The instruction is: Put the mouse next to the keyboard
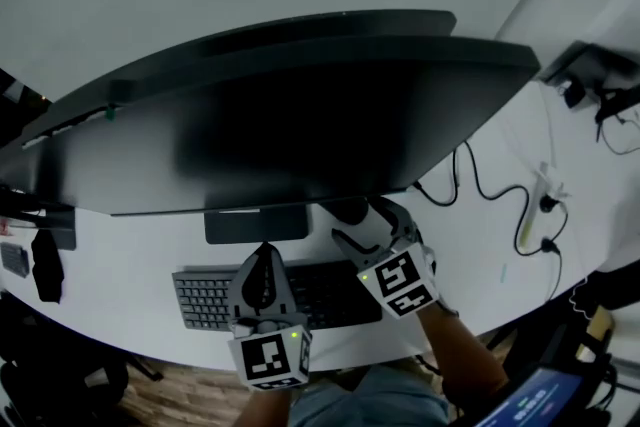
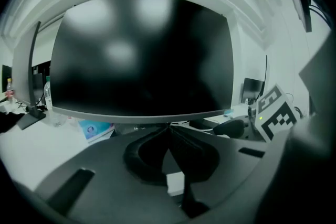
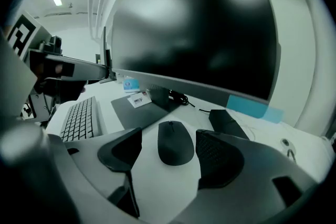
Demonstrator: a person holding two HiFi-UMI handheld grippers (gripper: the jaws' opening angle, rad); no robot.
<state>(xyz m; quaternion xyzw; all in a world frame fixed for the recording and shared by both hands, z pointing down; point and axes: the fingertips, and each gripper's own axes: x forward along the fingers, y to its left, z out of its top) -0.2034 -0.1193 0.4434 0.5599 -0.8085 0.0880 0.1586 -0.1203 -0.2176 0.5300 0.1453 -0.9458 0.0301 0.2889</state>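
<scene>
A dark flat mouse [image 3: 175,142] lies on the white desk [image 3: 157,178], between the jaws of my right gripper [image 3: 169,138]. Those jaws stand open, with a gap on each side of the mouse. The keyboard [image 3: 81,118] lies to the mouse's left; in the head view the keyboard [image 1: 205,300] runs along the front edge of the desk. My left gripper [image 1: 266,253] hovers over the keyboard's middle, shut with nothing in it, its tips meeting. From the left gripper [image 2: 169,132] view, the mouse [image 2: 229,127] shows at the right beside the right gripper's marker cube [image 2: 275,113].
A wide curved monitor [image 1: 280,125] overhangs the desk; its flat stand base [image 1: 257,225] sits just behind the keyboard. Black cables [image 1: 500,195] trail across the desk at the right. A small black box [image 3: 228,122] lies beyond the mouse.
</scene>
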